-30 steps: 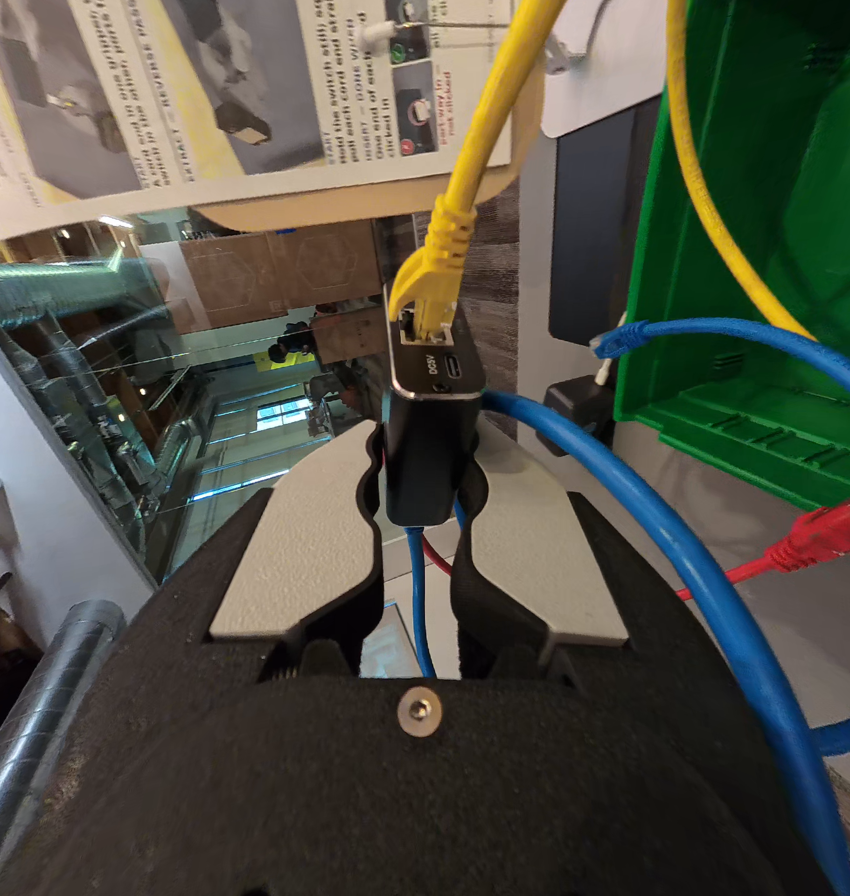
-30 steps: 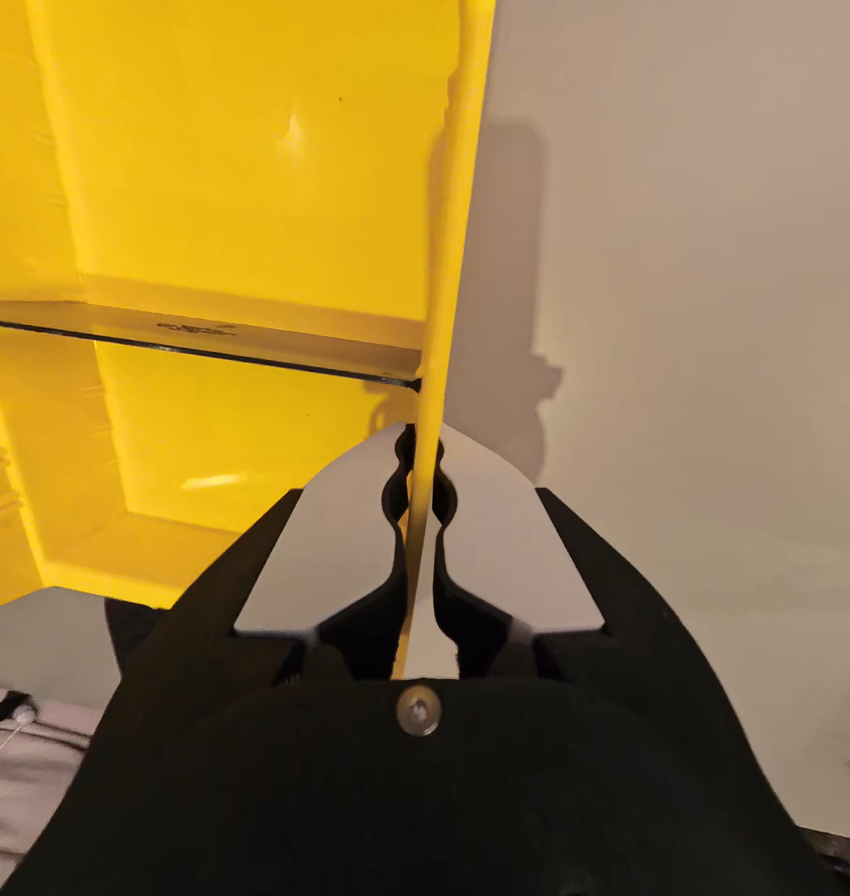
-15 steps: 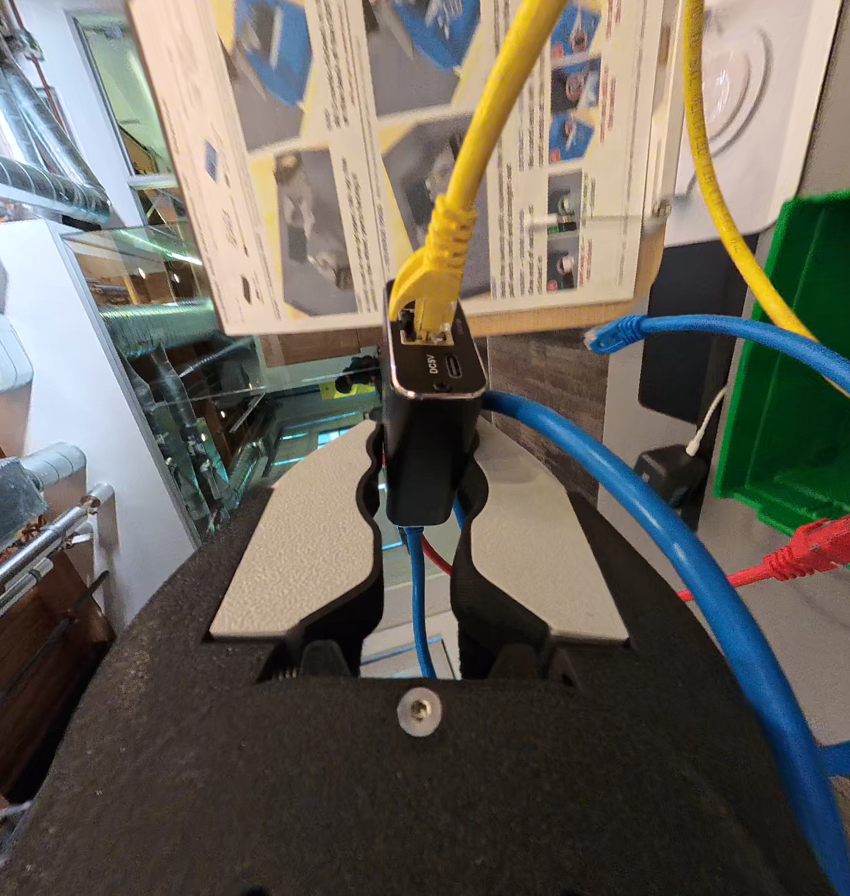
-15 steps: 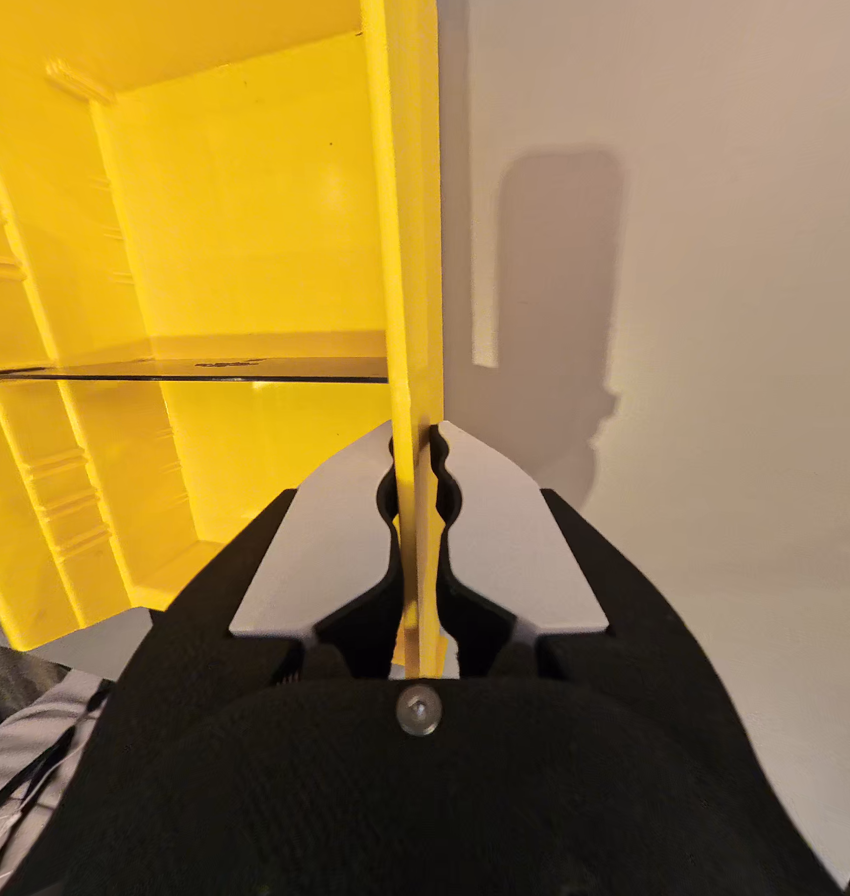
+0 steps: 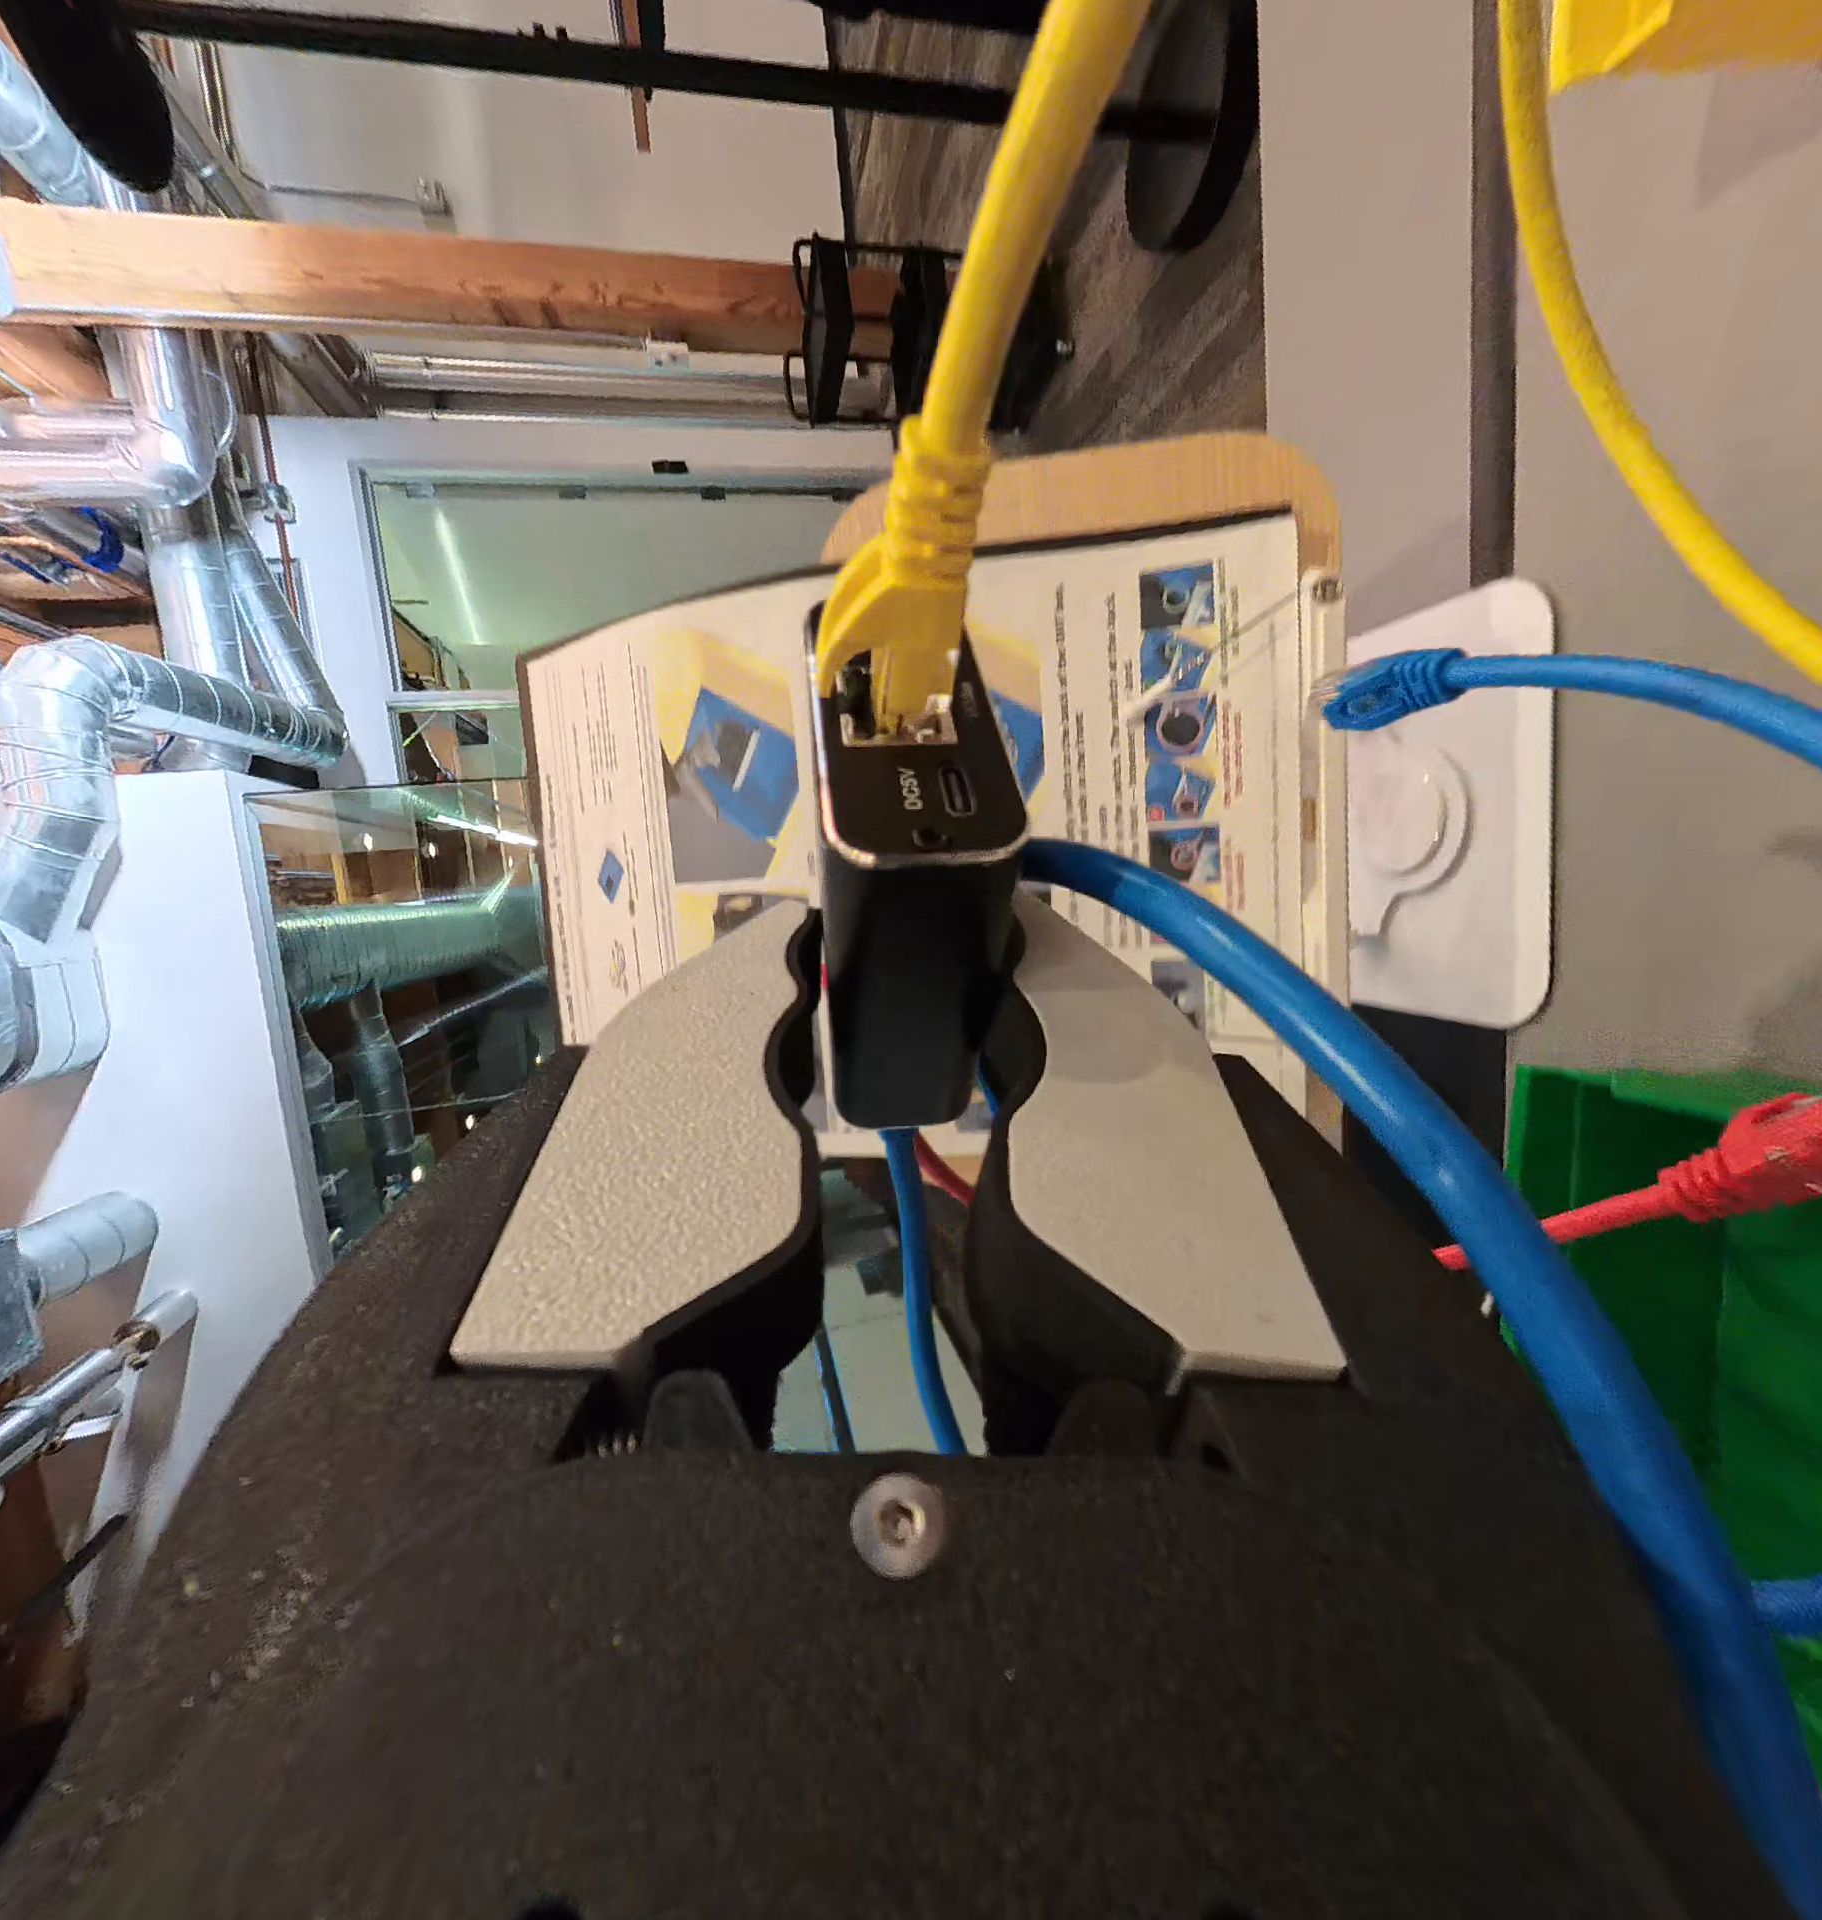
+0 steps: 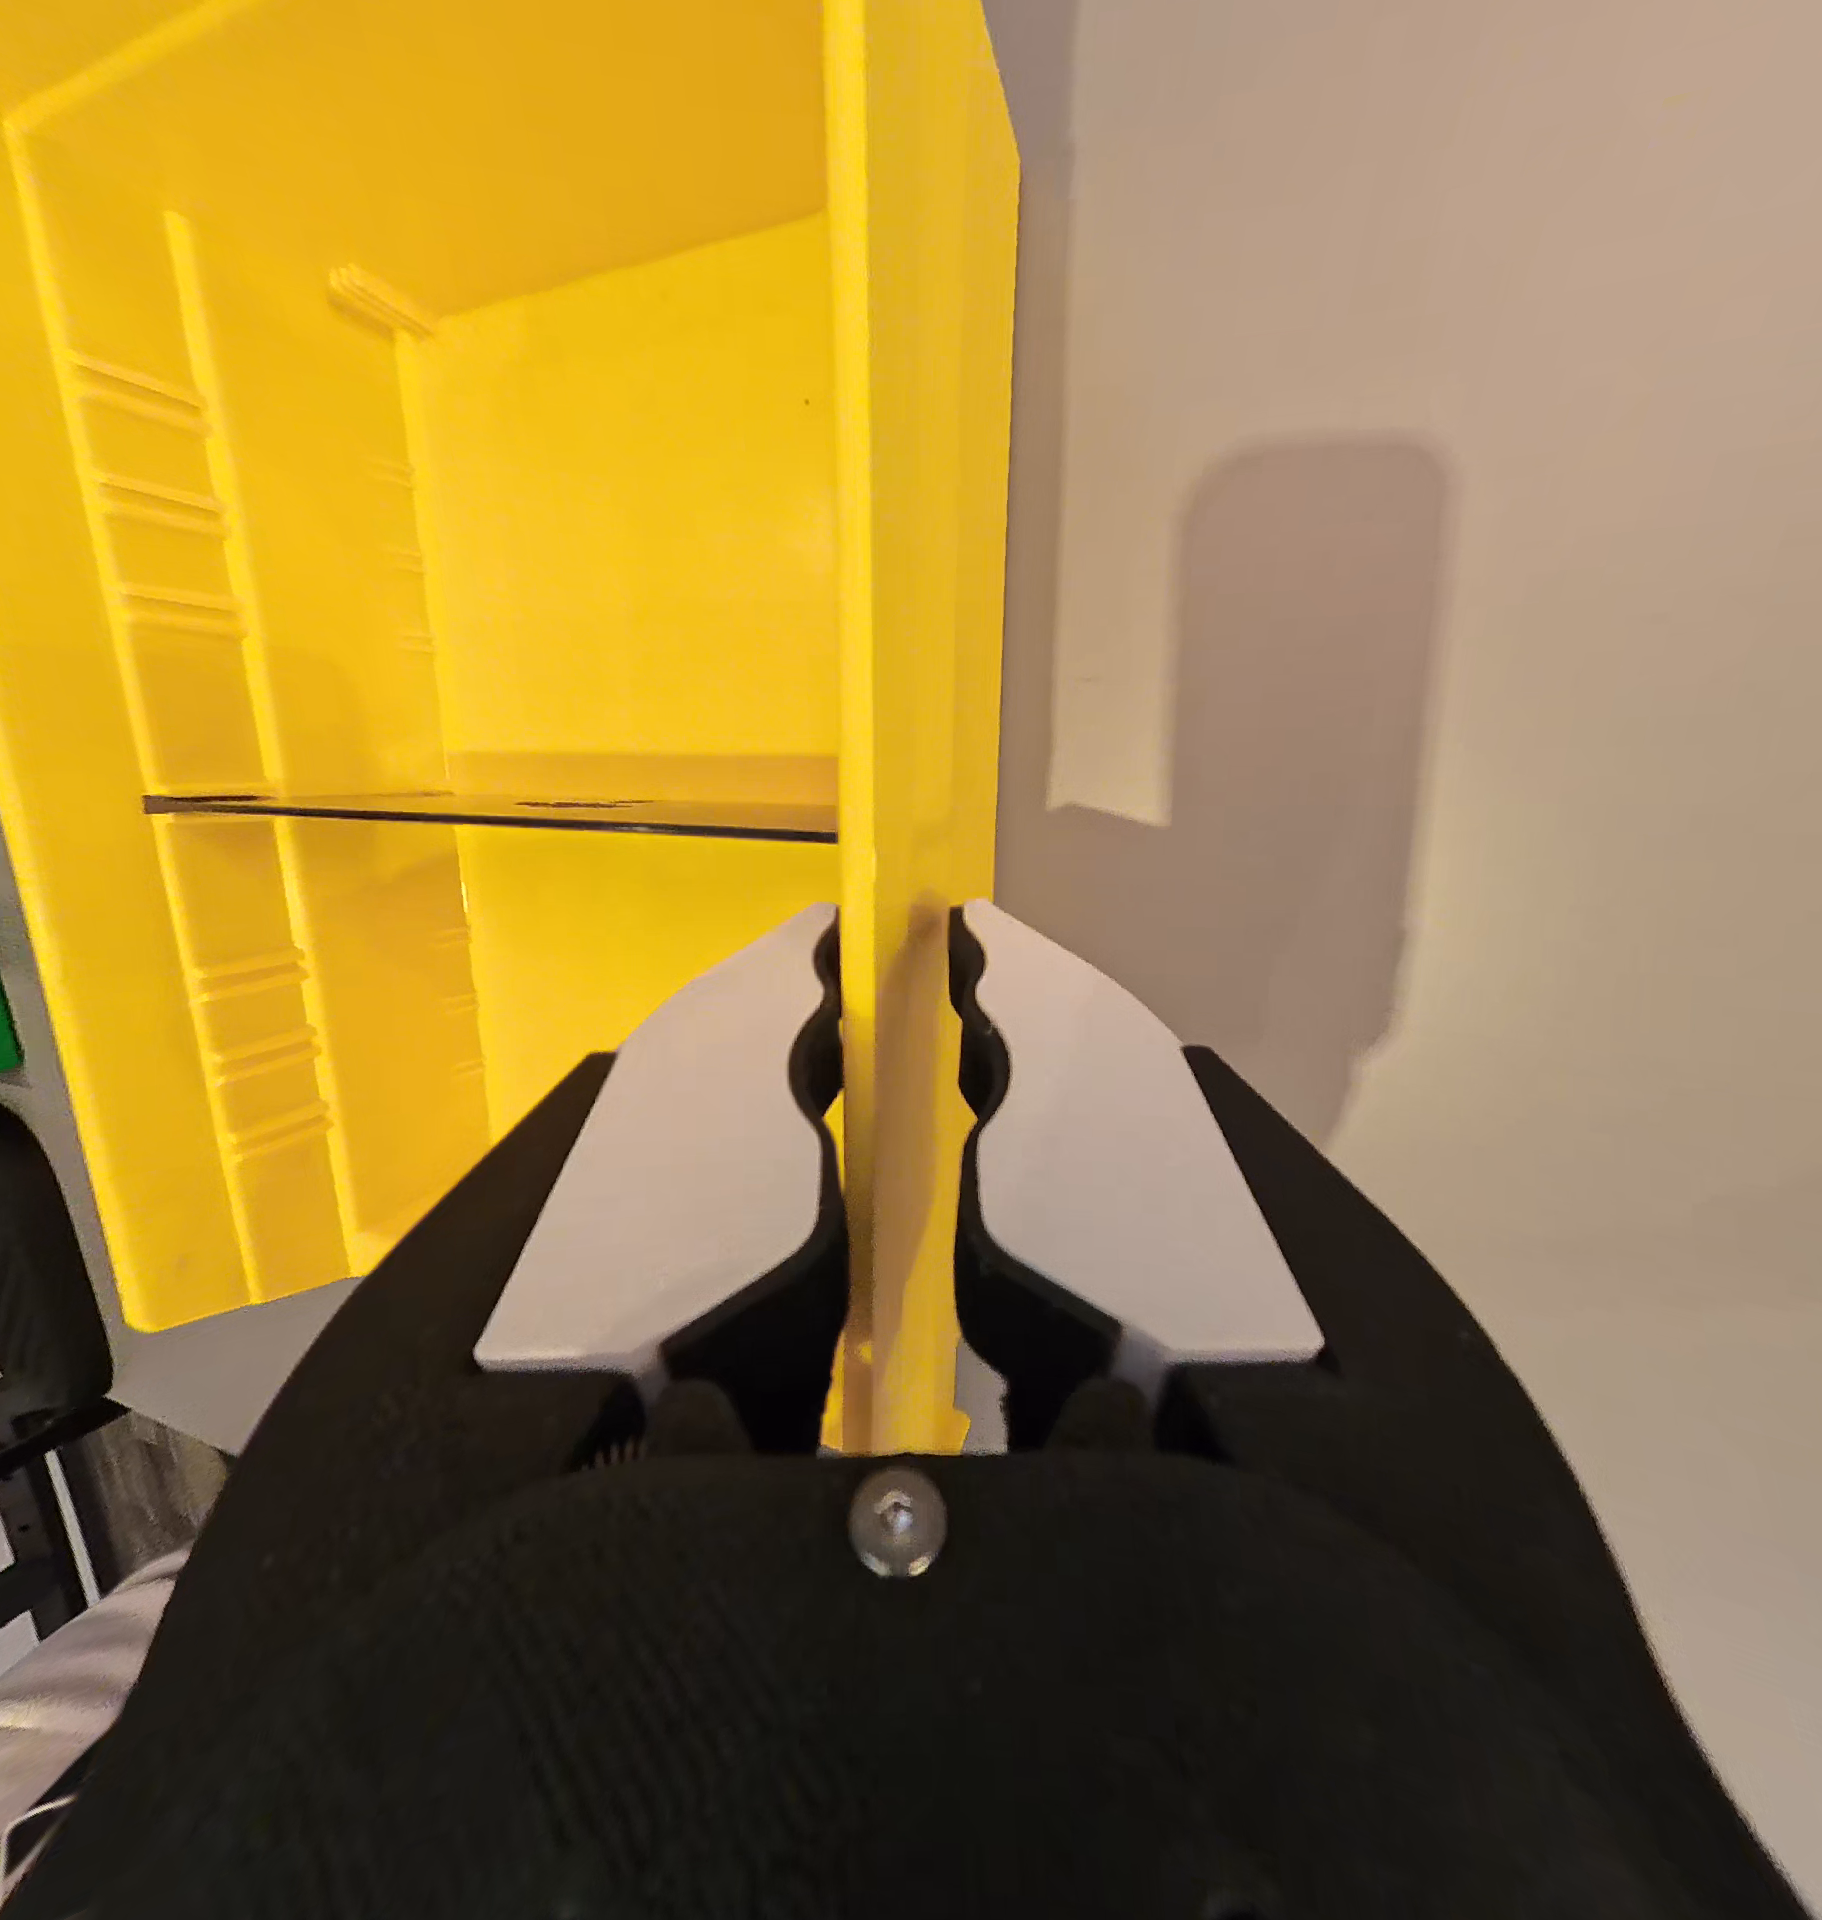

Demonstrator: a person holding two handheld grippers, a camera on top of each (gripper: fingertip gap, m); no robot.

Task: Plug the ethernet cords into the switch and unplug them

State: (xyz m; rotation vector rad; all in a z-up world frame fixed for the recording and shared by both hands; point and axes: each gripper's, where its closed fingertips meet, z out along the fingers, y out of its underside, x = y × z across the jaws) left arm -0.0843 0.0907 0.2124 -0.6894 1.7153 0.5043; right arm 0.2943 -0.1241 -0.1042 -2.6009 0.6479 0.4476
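Switch (image 5: 912, 935) sits clamped between left gripper (image 5: 912, 997) fingers, yellow cord (image 5: 928, 540) plugged in.

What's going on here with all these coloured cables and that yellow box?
A person works two hand-held tools. The left tool grips a small black switch with a yellow cable plugged into its top. Loose blue and red cable ends hang nearby, unplugged. The right tool straddles the wall of a yellow bin; whether it pinches the wall is unclear.

Each gripper (image 5: 912, 977) (image 6: 891, 966): black textured body, grey plate-faced fingers (image 5: 678, 1122), wavy black pads, one central silver hex screw (image 5: 894, 1542).
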